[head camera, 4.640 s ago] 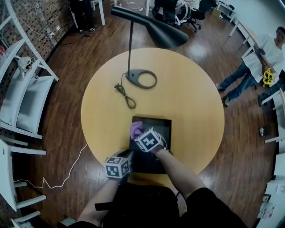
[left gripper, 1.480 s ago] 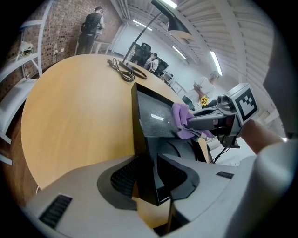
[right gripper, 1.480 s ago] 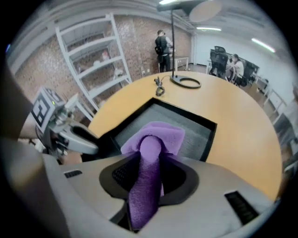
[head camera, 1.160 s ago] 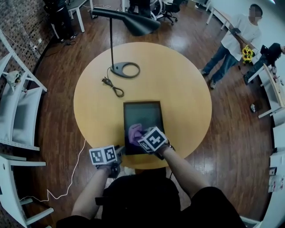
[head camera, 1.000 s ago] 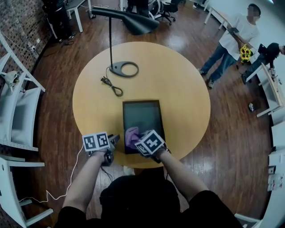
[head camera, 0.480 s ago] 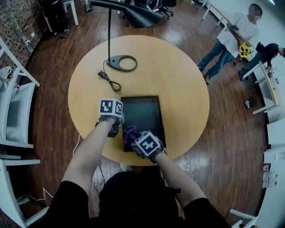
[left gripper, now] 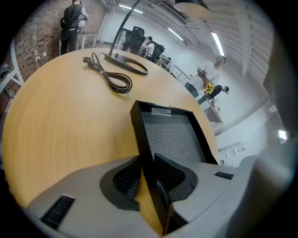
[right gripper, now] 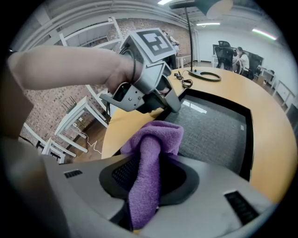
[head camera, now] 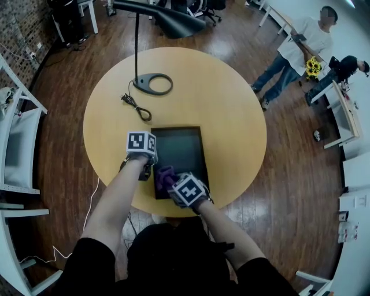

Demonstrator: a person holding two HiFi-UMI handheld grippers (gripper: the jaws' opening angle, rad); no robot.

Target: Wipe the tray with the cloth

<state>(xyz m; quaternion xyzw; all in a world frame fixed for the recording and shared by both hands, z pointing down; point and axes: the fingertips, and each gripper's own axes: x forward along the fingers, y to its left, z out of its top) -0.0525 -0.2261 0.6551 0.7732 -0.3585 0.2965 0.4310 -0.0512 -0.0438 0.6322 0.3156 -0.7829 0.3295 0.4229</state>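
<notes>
A black tray (head camera: 180, 145) lies on the round wooden table (head camera: 231, 104), near its front edge. My left gripper (head camera: 151, 161) is at the tray's left wall. In the left gripper view that wall (left gripper: 142, 139) stands between the jaws of my left gripper (left gripper: 149, 176); they have just been closing and now pinch it. My right gripper (head camera: 169, 181) is shut on a purple cloth (head camera: 163, 173) over the tray's near left corner. The right gripper view shows the cloth (right gripper: 151, 148) bunched between the jaws above the grey tray floor (right gripper: 214, 135), with the left gripper (right gripper: 170, 106) just beyond.
A black lamp base (head camera: 152, 84) and its coiled cord (head camera: 134, 107) sit at the table's far left, the shade (head camera: 167, 17) hanging over the far edge. White chairs (head camera: 17, 133) stand to the left. People (head camera: 295, 46) stand at the far right.
My left gripper came in from beyond the table's left edge to the tray's left wall and closed on it. The right gripper with the cloth stayed at the tray's near left corner.
</notes>
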